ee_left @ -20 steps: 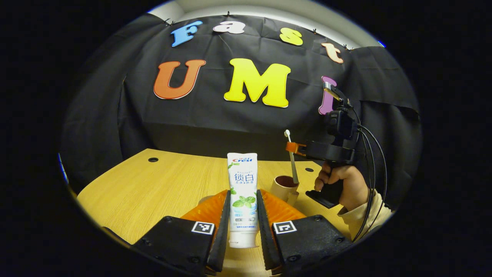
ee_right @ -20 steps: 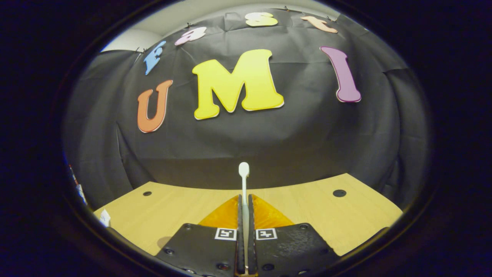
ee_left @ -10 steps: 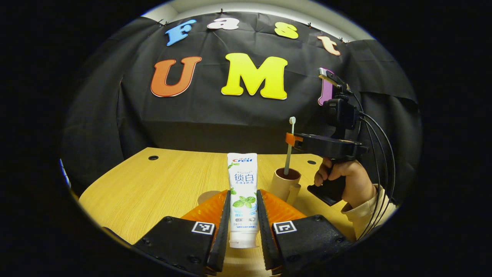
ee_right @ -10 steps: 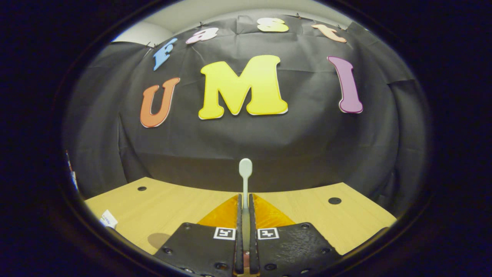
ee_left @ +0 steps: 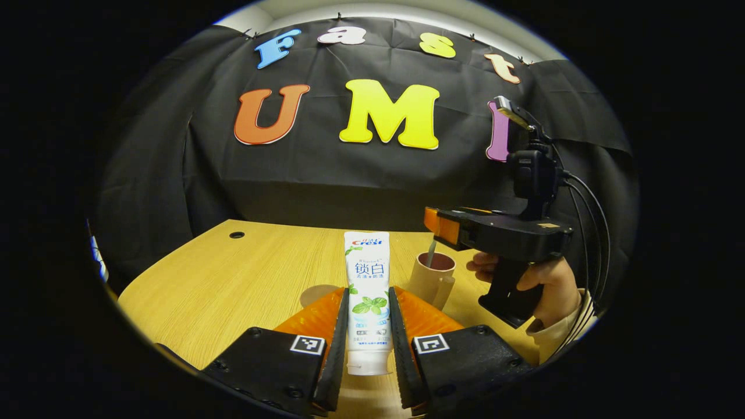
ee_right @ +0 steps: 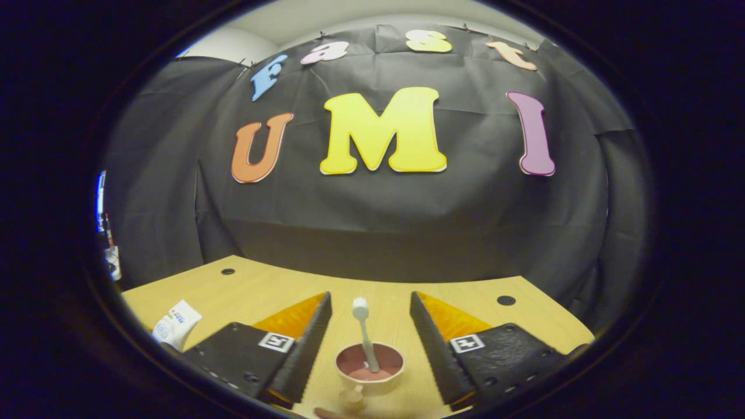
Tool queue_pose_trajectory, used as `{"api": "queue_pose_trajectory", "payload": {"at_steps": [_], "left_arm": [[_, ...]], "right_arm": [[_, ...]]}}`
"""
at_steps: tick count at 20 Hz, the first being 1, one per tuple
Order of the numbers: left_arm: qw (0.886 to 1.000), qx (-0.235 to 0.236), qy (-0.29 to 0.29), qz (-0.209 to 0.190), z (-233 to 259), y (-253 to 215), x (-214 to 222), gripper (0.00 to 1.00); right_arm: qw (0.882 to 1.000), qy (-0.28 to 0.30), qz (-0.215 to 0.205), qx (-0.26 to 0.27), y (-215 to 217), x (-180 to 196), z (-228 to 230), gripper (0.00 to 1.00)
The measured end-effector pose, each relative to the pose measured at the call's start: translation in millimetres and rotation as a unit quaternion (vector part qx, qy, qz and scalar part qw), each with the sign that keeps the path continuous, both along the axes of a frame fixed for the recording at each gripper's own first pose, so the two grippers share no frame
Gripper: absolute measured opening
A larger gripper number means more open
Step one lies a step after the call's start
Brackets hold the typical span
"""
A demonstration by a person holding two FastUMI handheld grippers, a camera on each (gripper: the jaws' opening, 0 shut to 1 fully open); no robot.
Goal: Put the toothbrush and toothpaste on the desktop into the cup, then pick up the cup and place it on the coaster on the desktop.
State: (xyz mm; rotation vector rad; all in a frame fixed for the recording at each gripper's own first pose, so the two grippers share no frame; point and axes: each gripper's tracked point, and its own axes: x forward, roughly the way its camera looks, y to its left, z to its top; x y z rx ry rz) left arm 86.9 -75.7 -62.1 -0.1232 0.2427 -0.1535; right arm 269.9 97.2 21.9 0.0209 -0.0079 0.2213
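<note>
While the white toothpaste tube with green leaf print (ee_left: 368, 291) is held upright between the two fingers of the left gripper (ee_left: 368, 326), both of which press on its sides, its flat crimped end points up and its white cap sits low between the fingers, above the light wooden desktop (ee_left: 233, 279). In the left gripper view, the beige cup with a dark reddish inside (ee_left: 432, 279) is seen standing on the desktop just right of the tube, and a thin pale toothbrush handle (ee_left: 430, 254) is seen rising from it at a slight tilt. Above the cup the right gripper (ee_left: 437, 226) is held level by a hand (ee_left: 547, 285) with a pale sleeve at the wrist. In the right gripper view, the right gripper (ee_right: 370, 326) is seen with its fingers spread wide apart and nothing between them pinched; the cup (ee_right: 370, 364) stands below the gap, and the white toothbrush (ee_right: 364, 331) rests inside it, head up, leaning against the rim. A small handle is seen on the near side of the cup. At the left edge of that view the end of the toothpaste tube (ee_right: 176, 321) is visible over the desktop (ee_right: 279, 291).
</note>
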Motion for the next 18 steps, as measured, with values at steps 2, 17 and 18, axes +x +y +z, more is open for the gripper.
{"api": "queue_pose_trajectory", "payload": {"at_steps": [2, 17, 18], "left_arm": [[1.0, -0.002, -0.002, 0.002, 2.8, -5.5, 3.6, 0.41], [0.996, -0.02, -0.084, -0.011, 54.5, -106.5, 99.4, 0.41], [0.996, -0.02, -0.088, -0.01, 54.7, -111.9, 106.7, 0.41]], "right_arm": [[1.0, -0.02, -0.009, -0.002, -12.6, -11.7, 8.6, 0.98], [0.997, -0.034, -0.067, 0.03, -147.5, -118.5, -34.5, 0.98], [0.996, -0.032, -0.067, 0.039, -154.1, -119.7, -36.2, 0.97]]}}
